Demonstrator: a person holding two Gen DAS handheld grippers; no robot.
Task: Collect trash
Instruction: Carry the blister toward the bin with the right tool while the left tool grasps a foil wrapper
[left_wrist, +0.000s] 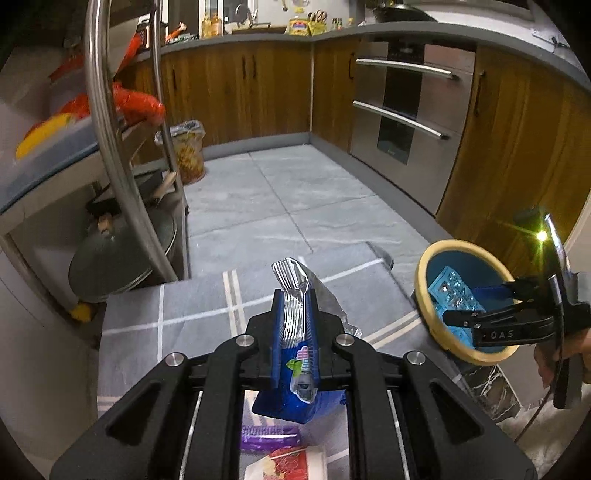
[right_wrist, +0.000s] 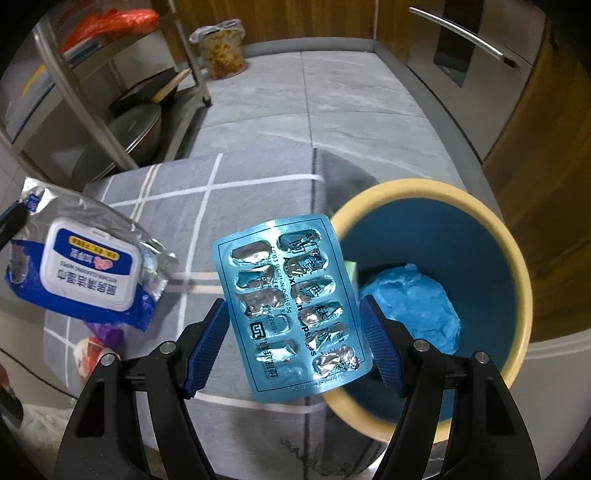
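Left gripper (left_wrist: 294, 314): jaws nearly closed, pinching the crinkly blue-and-silver foil wipes packet (left_wrist: 295, 325) above the grey checked desk (left_wrist: 192, 306); light, limp, slippery.

Right gripper (right_wrist: 295, 345): jaws wide; thin stiff blue empty blister sheet (right_wrist: 291, 310) between them at the blue cream-rimmed bin (right_wrist: 436, 236), contact unclear.

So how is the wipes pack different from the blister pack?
The wipes pack is a soft blue and silver pouch with a white flip lid; the blister pack is a flat, stiff light-blue sheet of burst pockets. The left gripper is clamped on the wipes pack; the right gripper's fingers stand apart beside the blister pack. Only the blister pack overlaps the bin. Both look like empty packaging.
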